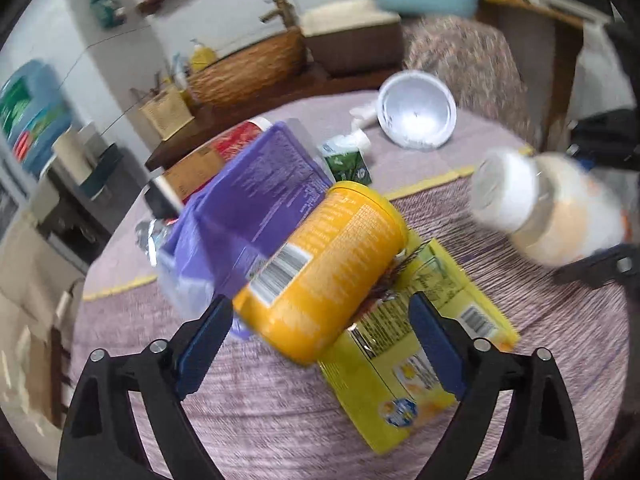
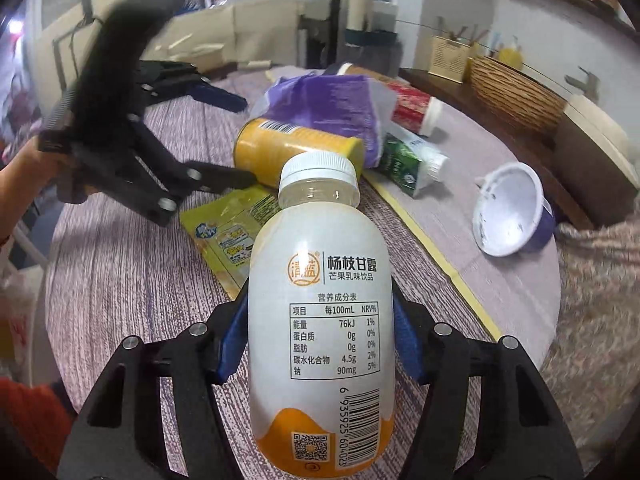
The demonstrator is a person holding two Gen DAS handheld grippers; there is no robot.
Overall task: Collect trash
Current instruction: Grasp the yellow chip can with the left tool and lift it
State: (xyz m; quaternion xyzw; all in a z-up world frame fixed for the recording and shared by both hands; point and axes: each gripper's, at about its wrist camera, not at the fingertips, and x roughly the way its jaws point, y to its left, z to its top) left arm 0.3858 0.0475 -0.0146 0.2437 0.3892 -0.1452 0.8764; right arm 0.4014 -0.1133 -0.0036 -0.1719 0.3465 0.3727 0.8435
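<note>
Purple-grey woven cloth covers the round table [image 2: 120,280], where the trash lies in a heap. A yellow canister [image 1: 324,268] lies on its side over a flat yellow packet [image 1: 416,360], with a purple bag [image 1: 256,188] draped on its far end. Beyond, toward twelve o'clock, lie a red-and-brown tube [image 2: 404,104] and a green carton [image 2: 404,160]. At one o'clock in the left wrist view an empty white cup [image 1: 416,110] lies tipped on its side.

The left gripper [image 1: 320,340] stands wide open, its blue pads either side of the canister's near end; contact cannot be told. The right gripper [image 2: 316,340] clamps a capped white drink bottle [image 2: 320,320], orange at its base, above the cloth.
</note>
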